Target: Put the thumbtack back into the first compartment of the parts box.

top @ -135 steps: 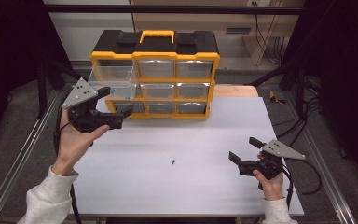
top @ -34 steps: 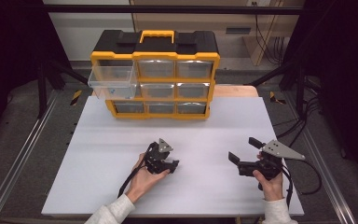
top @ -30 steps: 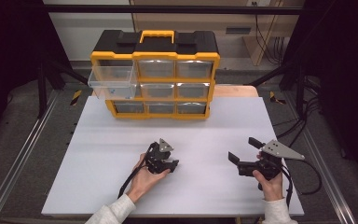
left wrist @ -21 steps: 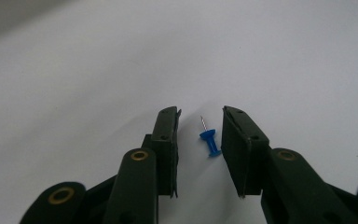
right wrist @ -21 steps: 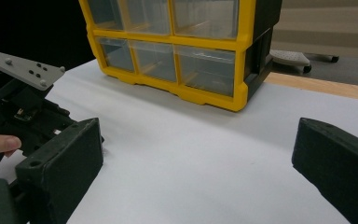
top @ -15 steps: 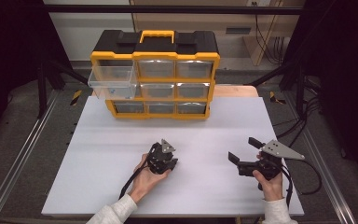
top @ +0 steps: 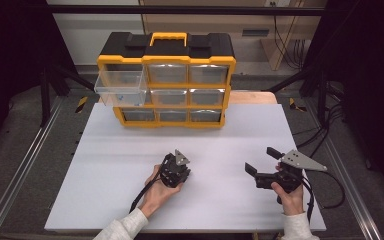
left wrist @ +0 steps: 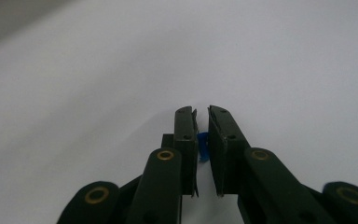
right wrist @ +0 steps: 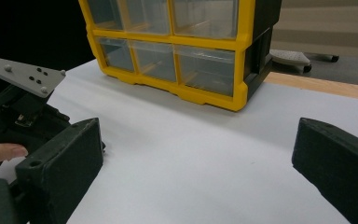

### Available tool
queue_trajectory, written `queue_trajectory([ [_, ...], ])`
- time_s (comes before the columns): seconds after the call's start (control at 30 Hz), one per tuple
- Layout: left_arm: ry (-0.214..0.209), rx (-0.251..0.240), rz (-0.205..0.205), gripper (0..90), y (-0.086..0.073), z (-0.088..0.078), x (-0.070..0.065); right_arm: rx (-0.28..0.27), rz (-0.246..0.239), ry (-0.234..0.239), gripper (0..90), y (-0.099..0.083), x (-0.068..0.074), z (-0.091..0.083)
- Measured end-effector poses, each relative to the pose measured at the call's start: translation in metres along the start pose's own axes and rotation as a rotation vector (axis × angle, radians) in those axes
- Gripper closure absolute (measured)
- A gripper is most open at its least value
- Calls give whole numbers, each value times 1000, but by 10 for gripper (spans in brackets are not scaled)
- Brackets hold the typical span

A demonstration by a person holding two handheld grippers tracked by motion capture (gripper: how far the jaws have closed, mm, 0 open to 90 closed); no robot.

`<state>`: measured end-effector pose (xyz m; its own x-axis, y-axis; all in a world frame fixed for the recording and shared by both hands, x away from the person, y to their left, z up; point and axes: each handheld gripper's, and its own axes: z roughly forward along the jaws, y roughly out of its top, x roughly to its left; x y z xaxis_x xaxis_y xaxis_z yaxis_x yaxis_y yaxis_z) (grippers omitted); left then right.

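In the left gripper view a tiny blue part point(left wrist: 202, 147) sits between the two black pads of my left gripper point(left wrist: 201, 112). The jaws have just been closing and now pinch it, with only a narrow slit left between them. From the high view this left gripper point(top: 175, 174) points straight down at the middle of the white table point(top: 110, 165), and the hand covers its tips. My right gripper point(top: 261, 160) rests low over the right side of the table. Its jaws stand wide open with nothing between them, as the right gripper view point(right wrist: 196, 163) shows.
A yellow and black drawer cabinet point(top: 166, 80) stands at the table's far edge. Its upper left clear drawer point(top: 120, 89) is pulled out, with small blue bits inside. The cabinet point(right wrist: 177, 51) also rises ahead of the right gripper. Metal rails flank the table.
The left gripper came from the pulled-out drawer to the table's middle, where a small dark speck lay. Over the last second its jaws drew together. The right hand stayed put.
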<state>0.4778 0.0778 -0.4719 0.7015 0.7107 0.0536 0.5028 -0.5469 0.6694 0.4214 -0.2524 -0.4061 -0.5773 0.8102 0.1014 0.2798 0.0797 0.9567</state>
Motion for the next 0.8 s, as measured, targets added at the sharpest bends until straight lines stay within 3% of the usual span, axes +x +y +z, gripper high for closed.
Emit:
queue_trajectory([
  [0.33,-16,0,24,822,-1,-5,6,2,2,0,22,0,1,1],
  [0.57,-42,-9,1,824,0,-14,7,-4,5,3,22,1,1,0],
  [0.67,-46,-17,24,824,1,-20,10,-2,1,2,22,1,1,0],
  [0.8,-52,-44,-1,824,2,-27,12,-2,-3,4,21,1,1,0],
])
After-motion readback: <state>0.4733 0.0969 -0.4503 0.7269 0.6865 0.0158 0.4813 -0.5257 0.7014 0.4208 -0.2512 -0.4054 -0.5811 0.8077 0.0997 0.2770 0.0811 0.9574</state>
